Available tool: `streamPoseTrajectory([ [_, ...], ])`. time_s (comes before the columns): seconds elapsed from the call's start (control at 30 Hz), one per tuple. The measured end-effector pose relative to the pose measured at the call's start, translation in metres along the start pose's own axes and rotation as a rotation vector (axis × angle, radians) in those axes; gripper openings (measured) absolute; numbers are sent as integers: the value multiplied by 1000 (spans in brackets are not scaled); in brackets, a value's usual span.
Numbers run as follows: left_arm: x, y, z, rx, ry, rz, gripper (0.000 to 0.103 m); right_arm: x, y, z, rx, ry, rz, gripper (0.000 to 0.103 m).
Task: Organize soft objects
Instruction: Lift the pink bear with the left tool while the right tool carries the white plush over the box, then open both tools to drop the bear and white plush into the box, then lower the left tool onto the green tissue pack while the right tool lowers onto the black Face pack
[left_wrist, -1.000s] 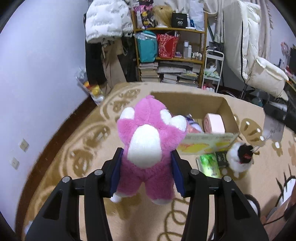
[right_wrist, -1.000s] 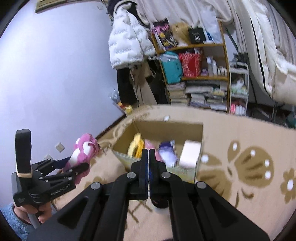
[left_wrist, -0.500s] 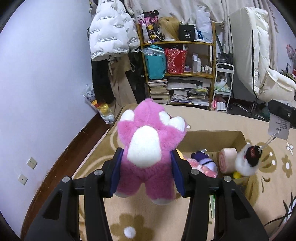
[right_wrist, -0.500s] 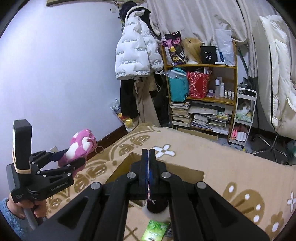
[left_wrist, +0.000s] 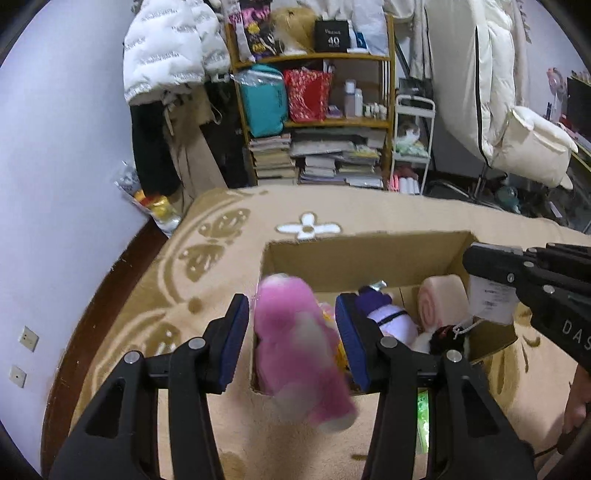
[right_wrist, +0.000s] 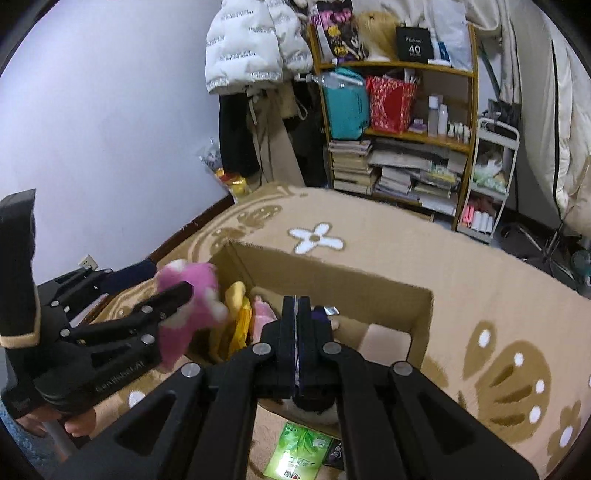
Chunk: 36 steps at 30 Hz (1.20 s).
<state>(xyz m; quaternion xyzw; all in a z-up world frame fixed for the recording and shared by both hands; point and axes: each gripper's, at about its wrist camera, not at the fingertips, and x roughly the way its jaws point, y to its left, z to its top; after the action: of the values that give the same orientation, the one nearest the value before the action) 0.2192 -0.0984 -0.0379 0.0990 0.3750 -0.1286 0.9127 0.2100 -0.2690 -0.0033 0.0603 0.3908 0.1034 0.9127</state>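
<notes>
A pink plush toy (left_wrist: 299, 343) hangs blurred between the blue pads of my left gripper (left_wrist: 291, 332), which stand apart from it; it is dropping over the near left corner of the cardboard box (left_wrist: 369, 254). It also shows in the right wrist view (right_wrist: 192, 306) beside the box (right_wrist: 332, 273). My right gripper (right_wrist: 296, 339) is shut on the tag string of a small black-and-white plush (left_wrist: 443, 338) that dangles over the box's right side. The box holds a pink roll (left_wrist: 441, 308), a purple-and-white plush (left_wrist: 388, 314) and yellow toys (right_wrist: 236, 317).
The box sits on a beige patterned rug (left_wrist: 221, 240). A green packet (right_wrist: 299, 458) lies on the rug in front of the box. A cluttered bookshelf (left_wrist: 321, 110), a white cart (left_wrist: 410, 147) and hanging coats stand along the far wall.
My left gripper moved over the box's left corner and opened; the pink plush has slipped down from its pads. My right gripper moved over the box with the small plush.
</notes>
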Motion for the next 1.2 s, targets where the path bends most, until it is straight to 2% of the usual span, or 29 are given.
streamPoseTrajectory([
  [0.13, 7, 8, -1, -43, 19, -2, 48, 8, -6, -2, 14, 21, -2, 7],
  [0.2, 8, 14, 0, -61, 24, -5, 54, 9, -9, -3, 30, 28, -2, 9],
  [0.27, 7, 19, 0, -73, 24, 4, 62, 8, -12, -4, 45, 30, -2, 17],
  [0.33, 3, 24, 0, -86, 20, 7, 69, 7, -14, -6, 56, 35, -4, 44],
  [0.4, -1, 28, 0, -99, 8, 7, 76, 4, -16, -7, 67, 33, -5, 56],
  [0.47, -6, 29, 2, -102, -3, 5, 82, -1, -17, -9, 76, 25, -4, 62],
  [0.53, -14, 30, 2, -100, -17, 8, 88, -6, -19, -12, 82, 33, -10, 76],
  [0.6, -20, 28, 2, -97, -20, 18, 98, -10, -19, -14, 84, 40, -16, 86],
  [0.83, -39, 19, -10, -65, -20, 85, 101, -28, -17, -25, 68, 52, -36, 97],
  [0.9, -44, 19, -15, -88, -21, 91, 101, -34, -18, -30, 69, 48, -39, 98],
  [1.0, -51, 15, -25, -108, -5, 57, 101, -44, -19, -38, 85, 42, -17, 98],
  [1.2, -62, -6, -42, -80, 20, 100, 101, -52, -23, -57, 91, 47, -3, 98],
])
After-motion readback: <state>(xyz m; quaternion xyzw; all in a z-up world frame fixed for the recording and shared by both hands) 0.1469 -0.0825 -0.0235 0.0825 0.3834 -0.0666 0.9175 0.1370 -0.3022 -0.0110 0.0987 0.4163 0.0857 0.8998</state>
